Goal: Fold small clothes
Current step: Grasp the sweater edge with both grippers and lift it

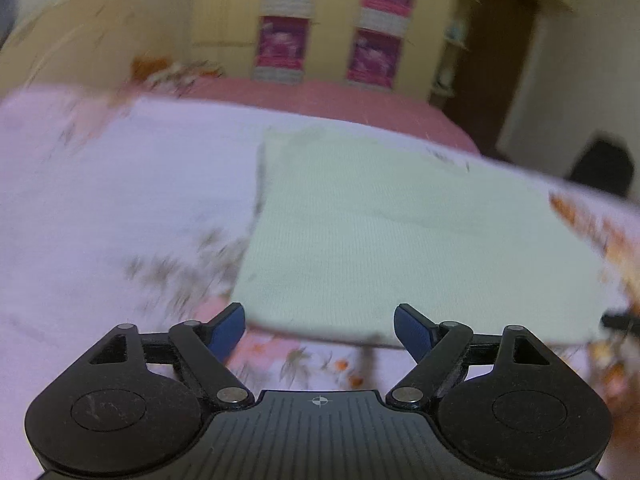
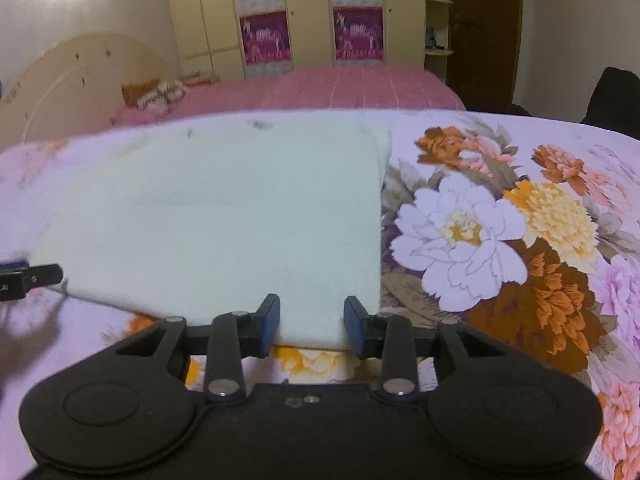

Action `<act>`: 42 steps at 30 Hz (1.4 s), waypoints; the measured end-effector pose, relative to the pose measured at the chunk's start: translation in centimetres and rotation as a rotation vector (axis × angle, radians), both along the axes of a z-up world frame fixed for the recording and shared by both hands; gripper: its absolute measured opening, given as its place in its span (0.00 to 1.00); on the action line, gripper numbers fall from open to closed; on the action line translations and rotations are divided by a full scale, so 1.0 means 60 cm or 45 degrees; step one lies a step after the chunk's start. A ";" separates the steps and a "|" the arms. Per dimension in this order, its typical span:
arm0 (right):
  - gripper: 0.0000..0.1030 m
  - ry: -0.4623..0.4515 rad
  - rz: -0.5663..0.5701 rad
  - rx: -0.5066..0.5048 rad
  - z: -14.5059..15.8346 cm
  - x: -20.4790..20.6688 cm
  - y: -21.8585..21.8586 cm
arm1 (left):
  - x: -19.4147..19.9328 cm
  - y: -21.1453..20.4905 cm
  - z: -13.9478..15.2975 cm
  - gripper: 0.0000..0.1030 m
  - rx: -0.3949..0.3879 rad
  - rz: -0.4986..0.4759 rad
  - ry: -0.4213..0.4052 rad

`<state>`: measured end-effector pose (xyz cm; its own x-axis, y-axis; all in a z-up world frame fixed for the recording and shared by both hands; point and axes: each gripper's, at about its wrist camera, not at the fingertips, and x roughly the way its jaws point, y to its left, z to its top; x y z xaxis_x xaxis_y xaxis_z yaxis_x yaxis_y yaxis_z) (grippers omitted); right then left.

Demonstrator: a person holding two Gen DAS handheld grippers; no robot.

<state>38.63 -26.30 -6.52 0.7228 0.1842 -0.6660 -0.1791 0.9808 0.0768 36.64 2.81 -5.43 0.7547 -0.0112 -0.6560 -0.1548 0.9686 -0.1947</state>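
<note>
The folded pale-green garment is lying on the floral bedspread, its near edge sitting between the right hand-held gripper's parted, non-gripping jaws; the left hand-held gripper is hovering wide apart before it.

Under my tools lies a floral bedspread, lilac with big white, yellow and orange blooms. Beyond it I see a pink checked blanket across the bed, a patterned pillow by the cream arched headboard, and a cream wardrobe with magenta panels (blurred from my left side). A dark wooden door stands at the right.
</note>
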 end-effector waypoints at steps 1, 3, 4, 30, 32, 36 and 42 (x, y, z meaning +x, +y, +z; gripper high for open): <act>0.34 -0.005 0.000 0.006 0.003 -0.002 -0.002 | -0.010 0.014 -0.003 0.79 -0.083 0.027 -0.010; 0.34 -0.026 0.016 0.023 0.010 -0.010 -0.002 | -0.021 0.041 -0.017 0.62 -0.268 0.080 -0.012; 0.32 -0.037 0.026 0.029 0.014 -0.012 0.000 | -0.021 0.054 -0.029 0.60 -0.388 0.105 -0.003; 0.04 -0.020 0.276 0.018 -0.034 0.193 0.202 | 0.134 0.091 -0.128 0.06 -0.846 0.291 -0.126; 0.02 -0.074 0.292 -0.018 -0.042 0.188 0.205 | 0.139 0.087 -0.124 0.06 -0.837 0.286 -0.129; 0.02 -0.072 0.281 0.017 -0.043 0.186 0.198 | 0.153 0.063 -0.069 0.06 -0.689 0.206 -0.142; 0.03 -0.006 0.228 0.162 -0.029 0.196 0.167 | 0.194 -0.035 0.079 0.06 -0.290 -0.106 -0.144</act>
<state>50.38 -16.26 -8.26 0.6738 0.3926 -0.6259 -0.3506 0.9156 0.1969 48.30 0.72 -0.67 0.8132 -0.2138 -0.5413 -0.0417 0.9063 -0.4206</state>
